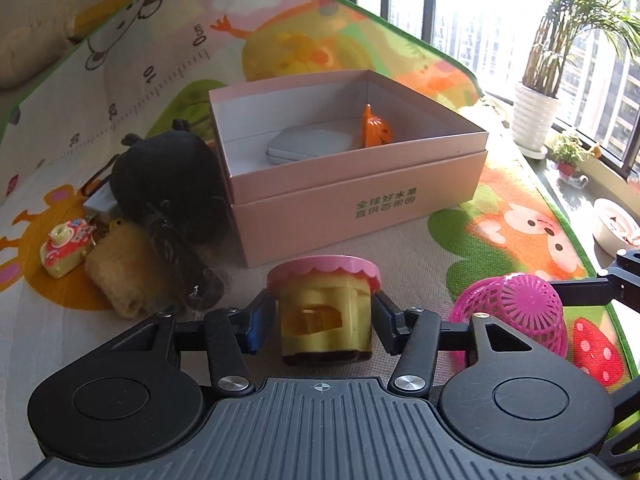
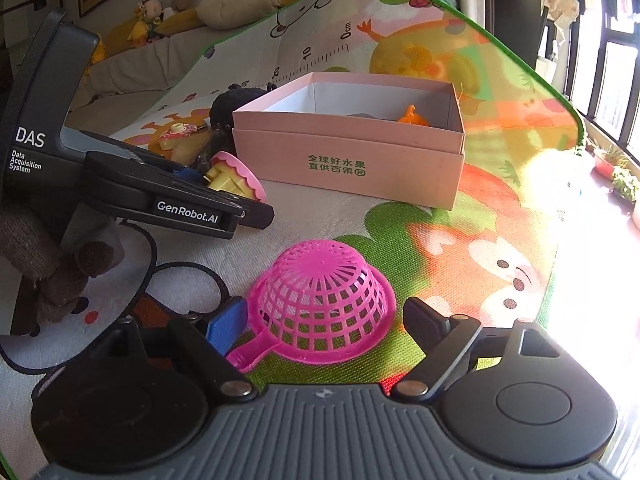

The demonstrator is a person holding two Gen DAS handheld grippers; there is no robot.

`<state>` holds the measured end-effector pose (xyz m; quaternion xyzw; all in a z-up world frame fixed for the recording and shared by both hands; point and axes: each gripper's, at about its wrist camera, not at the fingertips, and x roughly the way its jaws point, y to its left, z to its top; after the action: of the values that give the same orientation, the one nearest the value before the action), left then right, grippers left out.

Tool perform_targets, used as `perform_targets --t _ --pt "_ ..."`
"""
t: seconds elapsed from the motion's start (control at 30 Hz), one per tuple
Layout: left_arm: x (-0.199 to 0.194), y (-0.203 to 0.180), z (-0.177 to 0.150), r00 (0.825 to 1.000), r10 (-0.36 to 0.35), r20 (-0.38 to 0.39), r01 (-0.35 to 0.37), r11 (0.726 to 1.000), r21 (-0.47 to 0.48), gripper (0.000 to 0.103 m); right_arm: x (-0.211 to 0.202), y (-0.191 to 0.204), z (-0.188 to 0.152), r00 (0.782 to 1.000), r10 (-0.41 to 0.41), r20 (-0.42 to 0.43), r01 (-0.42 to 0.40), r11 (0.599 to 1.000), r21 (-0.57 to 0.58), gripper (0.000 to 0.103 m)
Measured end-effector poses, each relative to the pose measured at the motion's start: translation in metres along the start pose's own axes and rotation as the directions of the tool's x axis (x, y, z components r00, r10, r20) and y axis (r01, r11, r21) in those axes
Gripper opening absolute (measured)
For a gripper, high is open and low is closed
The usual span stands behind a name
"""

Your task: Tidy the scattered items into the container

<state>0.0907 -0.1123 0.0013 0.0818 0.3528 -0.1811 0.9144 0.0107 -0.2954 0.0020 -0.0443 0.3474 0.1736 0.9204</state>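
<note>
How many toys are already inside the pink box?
2. An orange toy stands near the pink box's far right wall, and a flat grey case lies beside it. The near wall may hide more.

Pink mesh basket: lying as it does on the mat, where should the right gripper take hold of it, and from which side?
The pink mesh basket lies upside down, dome up, its flat handle pointing back toward the right gripper. Probably best to come from the handle side, slightly above, and close across the dome just above the rim, where the ribbed wall is widest and stiffest. The open fingers already straddle it there.
</note>
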Motion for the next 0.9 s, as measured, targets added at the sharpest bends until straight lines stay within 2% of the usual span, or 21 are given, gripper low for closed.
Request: perform_targets --t 0.13,0.3,0.43,0.53,0.63,0.77,0.8,0.87,0.9 --pt "-0.024 -0.002 -0.004 1.0 -0.011 0.021 0.01 0.999 0.04 0.049 -0.011 0.003 0.001 1.0 -0.001 0.024 0.002 0.999 -0.035 0.081" --pt "-0.05 -0.009 -0.009 0.998 -0.035 0.058 0.03 0.996 0.09 0.049 -0.032 -0.003 0.006 0.998 0.013 0.061 -0.009 0.998 -0.056 0.081" --pt "-0.065 -0.008 -0.01 0.995 -0.064 0.073 0.058 0.995 0.078 0.049 -0.048 -0.009 0.013 0.995 -0.007 0.1 0.013 0.998 -0.056 0.081" --pt "-0.071 -0.007 -0.001 0.992 -0.069 0.105 0.06 0.995 0.083 0.049 -0.062 -0.013 0.022 0.99 -0.005 0.143 0.014 0.998 -0.061 0.081" --pt "-0.073 -0.001 0.022 0.984 -0.05 0.169 0.037 0.996 0.081 0.049 -0.066 -0.017 0.041 0.98 -0.018 0.196 0.034 0.996 -0.079 0.081" --pt "-0.065 0.014 0.07 0.963 -0.039 0.266 0.024 0.998 0.057 0.049 -0.058 -0.022 0.077 0.96 -0.043 0.277 0.078 0.99 -0.116 0.081" --pt "-0.06 0.019 0.085 0.958 -0.043 0.285 0.032 0.999 0.043 0.049 -0.052 -0.022 0.089 0.949 -0.06 0.309 0.108 0.984 -0.14 0.081" --pt "-0.052 0.029 0.113 0.948 -0.059 0.312 0.061 0.998 0.005 0.049 -0.038 -0.019 0.112 0.919 -0.107 0.38 0.19 0.964 -0.186 0.081" --pt "-0.046 0.035 0.126 0.943 -0.072 0.325 0.081 0.997 -0.012 0.049 -0.029 -0.019 0.124 0.894 -0.133 0.428 0.237 0.951 -0.199 0.081"
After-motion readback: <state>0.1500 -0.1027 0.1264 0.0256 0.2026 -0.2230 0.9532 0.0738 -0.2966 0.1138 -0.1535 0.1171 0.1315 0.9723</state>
